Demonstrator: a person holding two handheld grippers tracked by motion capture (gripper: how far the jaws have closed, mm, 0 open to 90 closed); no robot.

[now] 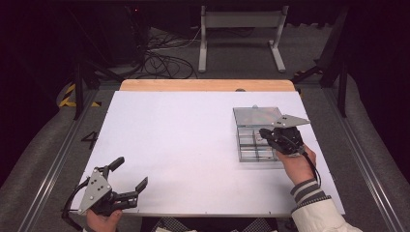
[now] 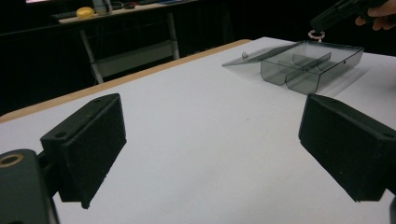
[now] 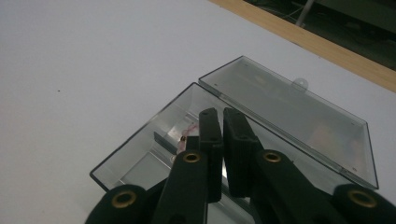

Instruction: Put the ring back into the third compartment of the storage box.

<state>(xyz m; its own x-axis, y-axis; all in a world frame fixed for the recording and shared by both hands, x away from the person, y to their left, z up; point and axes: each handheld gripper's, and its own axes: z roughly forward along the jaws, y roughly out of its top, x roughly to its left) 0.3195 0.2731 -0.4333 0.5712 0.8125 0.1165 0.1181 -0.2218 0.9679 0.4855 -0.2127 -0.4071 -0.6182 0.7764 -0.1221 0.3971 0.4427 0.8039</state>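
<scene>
So here's where I'm at — my right gripper (image 1: 267,133) is hanging over the open box (image 1: 256,140) on the right of the worktop (image 1: 169,145), fingers pinched nearly together on a small pink beaded thing, looks like a bracelet (image 2: 317,34). In the left gripper view it dangles from the tips just above the box's far edge; in the right gripper view a bit of pink peeks out beside the fingers (image 3: 208,140), over a compartment. The lid (image 1: 257,116) lies flat behind the box. Left gripper (image 1: 129,175) is idle at the near left corner, fingers wide, holding nothing. I'd say pickup's done — what's left is dropping it in and probably shutting the lid.
</scene>
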